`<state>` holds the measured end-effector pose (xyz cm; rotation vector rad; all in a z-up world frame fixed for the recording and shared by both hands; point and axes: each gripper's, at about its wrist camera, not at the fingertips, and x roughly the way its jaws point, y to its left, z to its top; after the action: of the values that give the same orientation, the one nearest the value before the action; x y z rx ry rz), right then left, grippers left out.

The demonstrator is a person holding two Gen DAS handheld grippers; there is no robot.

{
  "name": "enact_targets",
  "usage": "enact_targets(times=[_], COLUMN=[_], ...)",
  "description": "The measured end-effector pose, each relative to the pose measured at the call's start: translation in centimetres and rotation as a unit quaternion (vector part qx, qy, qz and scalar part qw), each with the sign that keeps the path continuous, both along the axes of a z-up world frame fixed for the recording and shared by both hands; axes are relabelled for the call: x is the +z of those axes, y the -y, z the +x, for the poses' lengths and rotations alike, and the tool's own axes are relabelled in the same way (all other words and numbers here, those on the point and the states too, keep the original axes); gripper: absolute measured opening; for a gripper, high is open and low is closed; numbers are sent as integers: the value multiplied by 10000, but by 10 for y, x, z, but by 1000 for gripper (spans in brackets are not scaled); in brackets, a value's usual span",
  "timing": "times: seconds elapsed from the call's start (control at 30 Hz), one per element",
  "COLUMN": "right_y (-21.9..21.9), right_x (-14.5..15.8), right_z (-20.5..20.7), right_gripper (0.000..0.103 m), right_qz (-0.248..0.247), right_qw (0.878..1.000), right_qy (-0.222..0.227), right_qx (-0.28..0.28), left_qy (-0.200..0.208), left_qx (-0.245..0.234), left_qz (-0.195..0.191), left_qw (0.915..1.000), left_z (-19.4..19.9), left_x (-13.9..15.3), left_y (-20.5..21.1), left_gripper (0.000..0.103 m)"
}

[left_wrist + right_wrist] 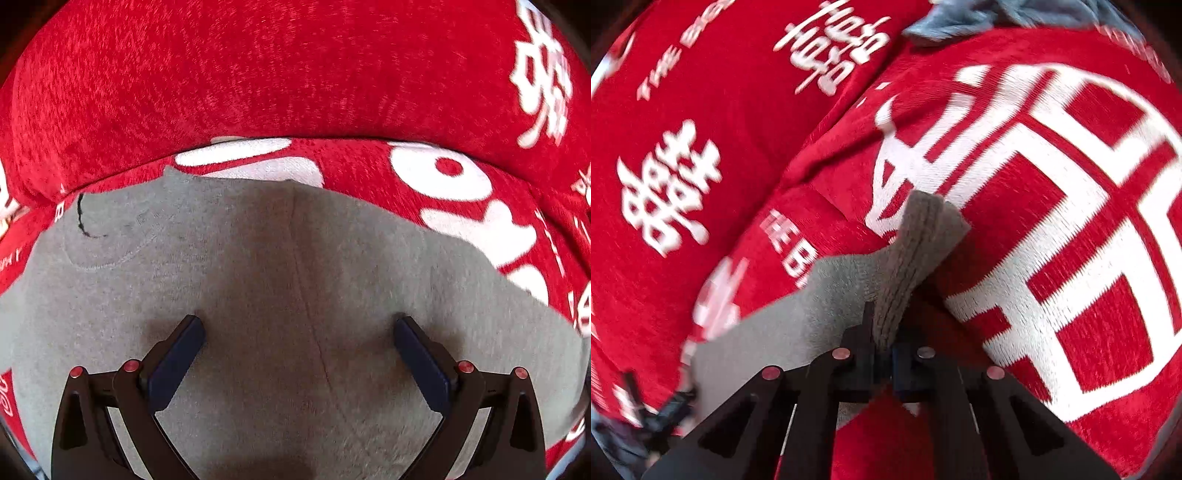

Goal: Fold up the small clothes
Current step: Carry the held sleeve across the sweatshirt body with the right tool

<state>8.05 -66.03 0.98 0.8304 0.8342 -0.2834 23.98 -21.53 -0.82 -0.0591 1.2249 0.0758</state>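
Note:
A small grey knit garment [280, 280] lies spread on a red cloth with white characters [258, 74]. My left gripper [299, 328] points steeply down at it, open, its dark fingers [184, 343] wide apart with their tips on or just above the fabric; nothing is pinched between them. In the right wrist view my right gripper [884, 332] is shut on the ribbed edge of the grey garment [916, 243], which sticks up past the fingertips in a bunched fold. The remainder of the garment [783, 325] trails down to the left.
The red cloth [1052, 221] covers cushioned, rounded surfaces with a crease between two of them. A blue-grey piece of cloth [979, 14] lies at the far top edge. A dark object [665, 410] shows at the lower left.

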Motion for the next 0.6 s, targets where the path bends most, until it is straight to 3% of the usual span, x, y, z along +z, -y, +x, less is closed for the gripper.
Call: enact_targets(times=[0.07,0.2,0.37,0.47,0.53,0.6], right_y=[-6,-17,-44,-72,-97,-124], right_x=[15,40,73,95,111,126], right_z=[-8,-13,-12,-4,3,9], right_gripper=[7,7,7,6,6,6], right_qz=[-199,-367,-754,-929,-1111,-1326], right_qw=[9994,9968,9925,9892,9854,9801], right_qy=[291,706,950,1066,1124,1189], right_qx=[-22,-63,174,397,635,879], left_qy=[70,202,-6,-57,-56,-211], left_qx=[77,-280,-252,-744,-986,-904], left_qz=[160,360,-235,-164,-360,-670], left_qw=[9998,9988,9994,9971,9945,9934], left_z=[-1,-24,-53,-80,-96,-105], left_x=[0,6,13,16,22,27], left_y=[8,32,14,20,12,-4], left_gripper=[103,103,103,103,103,103])
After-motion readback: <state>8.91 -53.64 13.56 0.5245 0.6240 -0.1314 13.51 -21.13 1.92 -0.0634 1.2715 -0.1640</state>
